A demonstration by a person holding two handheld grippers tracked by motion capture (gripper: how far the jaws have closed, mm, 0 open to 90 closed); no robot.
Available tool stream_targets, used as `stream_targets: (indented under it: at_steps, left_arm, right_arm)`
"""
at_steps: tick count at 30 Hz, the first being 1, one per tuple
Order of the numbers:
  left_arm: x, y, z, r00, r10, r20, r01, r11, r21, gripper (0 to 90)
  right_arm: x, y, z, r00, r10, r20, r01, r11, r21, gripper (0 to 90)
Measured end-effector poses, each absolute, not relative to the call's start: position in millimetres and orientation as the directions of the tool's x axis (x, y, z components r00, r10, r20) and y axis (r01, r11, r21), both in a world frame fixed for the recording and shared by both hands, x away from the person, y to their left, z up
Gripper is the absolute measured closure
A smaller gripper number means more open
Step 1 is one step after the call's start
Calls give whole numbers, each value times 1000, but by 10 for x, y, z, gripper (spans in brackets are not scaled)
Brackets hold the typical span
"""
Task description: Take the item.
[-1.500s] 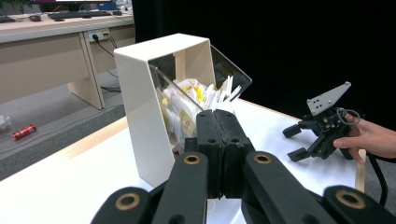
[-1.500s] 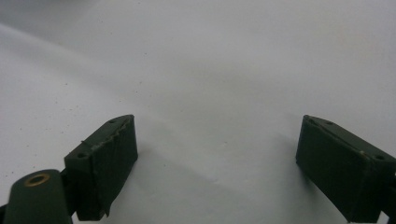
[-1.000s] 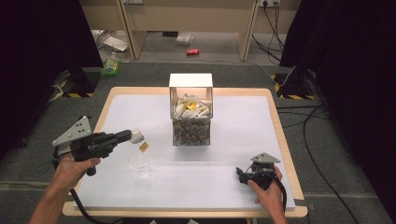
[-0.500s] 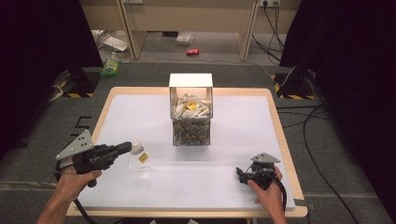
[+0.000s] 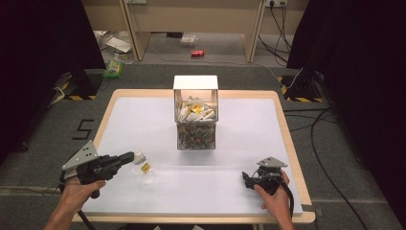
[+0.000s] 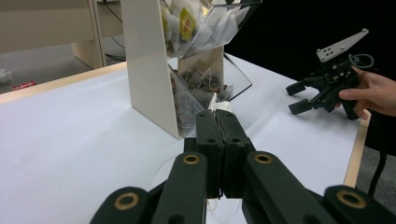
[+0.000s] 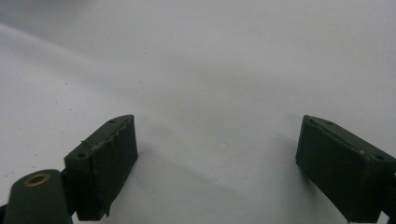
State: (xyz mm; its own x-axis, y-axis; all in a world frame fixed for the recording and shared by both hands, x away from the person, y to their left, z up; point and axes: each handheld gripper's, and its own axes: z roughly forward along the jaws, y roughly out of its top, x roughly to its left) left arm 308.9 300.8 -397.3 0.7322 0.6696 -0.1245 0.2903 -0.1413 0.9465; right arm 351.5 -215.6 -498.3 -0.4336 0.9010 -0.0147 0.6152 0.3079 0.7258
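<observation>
- My left gripper (image 5: 128,158) has its jaws pressed together on the white paper of a tea bag (image 5: 140,157); in the left gripper view a sliver of that paper pokes out just past the jaw tips (image 6: 219,103).
- A yellow tag (image 5: 145,167) hangs just beyond and below the fingertips, over a clear glass dish (image 5: 145,171) that sits under and slightly ahead of the jaws on the white table (image 5: 239,143).
- I judge the tea bag to be very light, soft and limp. It will swing and fold rather than hold its shape, and the thin paper could tear if I pinch too hard or drag it.
- The hold is on the bag's upper edge, which I think is the right place: squeezing the filled body might burst it, and the string and tag are too fine for me to clamp reliably.
- The dish looks rigid, slick and breakable, so I would keep the jaw tips off its rim.
- The two-tier tea bag dispenser (image 5: 195,112) stands well ahead of my left fingertips, stocked on both levels.
- My right gripper (image 5: 250,178) rests low at the near right of the table with its fingers spread wide apart, and bare white surface lies between them.
</observation>
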Motion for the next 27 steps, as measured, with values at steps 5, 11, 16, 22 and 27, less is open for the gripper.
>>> stream_targets:
  at_steps: [5,11,16,22,27]
  left_arm:
    - [3099,2999,-4079,718,687,-113,304,-163,939,879]
    - [3121,2957,-4197,710,697,-102,317,-187,930,880]
    - [3153,2922,-4266,710,697,-105,333,-200,921,886]
    - [3163,2878,-4298,713,694,-94,338,-223,915,887]
    - [3175,2854,-4337,711,698,-91,347,-235,908,886]
  right_arm:
    - [3515,-2156,-4983,-434,901,-15,615,308,726,132]
    - [3514,-2156,-4983,-434,901,-15,615,308,726,133]
    - [3514,-2156,-4983,-434,901,-15,615,308,726,132]
    - [3514,-2156,-4983,-434,901,-15,615,308,726,133]
    - [3514,-2156,-4983,-434,901,-16,614,309,726,133]
